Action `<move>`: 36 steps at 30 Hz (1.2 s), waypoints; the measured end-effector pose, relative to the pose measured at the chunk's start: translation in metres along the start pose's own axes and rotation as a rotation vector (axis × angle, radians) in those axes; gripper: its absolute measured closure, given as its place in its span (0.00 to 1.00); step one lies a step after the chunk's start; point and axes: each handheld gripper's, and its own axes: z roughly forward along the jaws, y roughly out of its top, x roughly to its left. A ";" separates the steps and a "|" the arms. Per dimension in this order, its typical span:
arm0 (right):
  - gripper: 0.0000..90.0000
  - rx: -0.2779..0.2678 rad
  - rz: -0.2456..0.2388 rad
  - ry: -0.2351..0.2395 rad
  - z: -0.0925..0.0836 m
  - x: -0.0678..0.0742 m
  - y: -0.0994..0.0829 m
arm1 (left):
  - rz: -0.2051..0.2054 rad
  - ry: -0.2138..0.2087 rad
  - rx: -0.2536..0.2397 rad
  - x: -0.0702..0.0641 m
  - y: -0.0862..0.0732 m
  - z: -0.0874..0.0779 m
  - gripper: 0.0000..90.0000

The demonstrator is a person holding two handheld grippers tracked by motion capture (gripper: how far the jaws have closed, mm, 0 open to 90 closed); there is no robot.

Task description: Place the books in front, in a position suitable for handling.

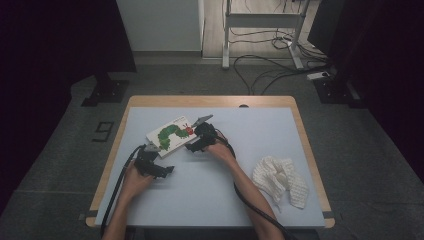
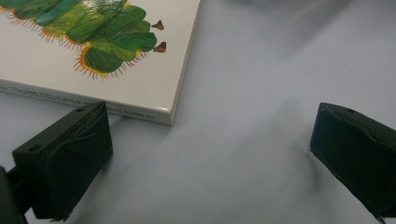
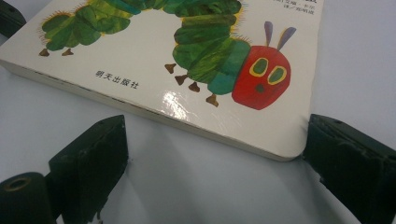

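In the high view a book [image 1: 172, 134] with a green caterpillar on its white cover lies flat on the pale blue counter [image 1: 215, 200], left of centre and turned at an angle. The left gripper [image 1: 167, 170] sits just beside the book's near left corner, held low over the counter. The right gripper [image 1: 192, 147] rests at the book's right edge, close to the caterpillar's red head. A crumpled white cloth [image 1: 280, 179] lies well apart, toward the counter's right side. In the left gripper view the jaws stand wide open with bare counter between them; the book's corner [image 2: 140, 88] is just above the left jaw, nearly touching it, not between the pads. In the right gripper view the jaws are open too, set on either side of the book's [image 3: 187, 93] near edge; the right jaw is just at the rounded corner, and neither pad presses on the cover.
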 end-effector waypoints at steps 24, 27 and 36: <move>0.07 0.020 0.009 -0.009 -0.024 0.018 -0.020 | -0.012 -0.019 0.000 -0.009 -0.002 -0.002 0.00; 0.07 0.027 0.008 -0.007 -0.028 0.021 -0.024 | -0.014 -0.026 -0.002 -0.011 -0.003 -0.002 0.00; 0.07 0.029 0.009 0.000 -0.041 0.028 -0.035 | 0.022 -0.049 0.010 -0.018 -0.004 -0.004 0.00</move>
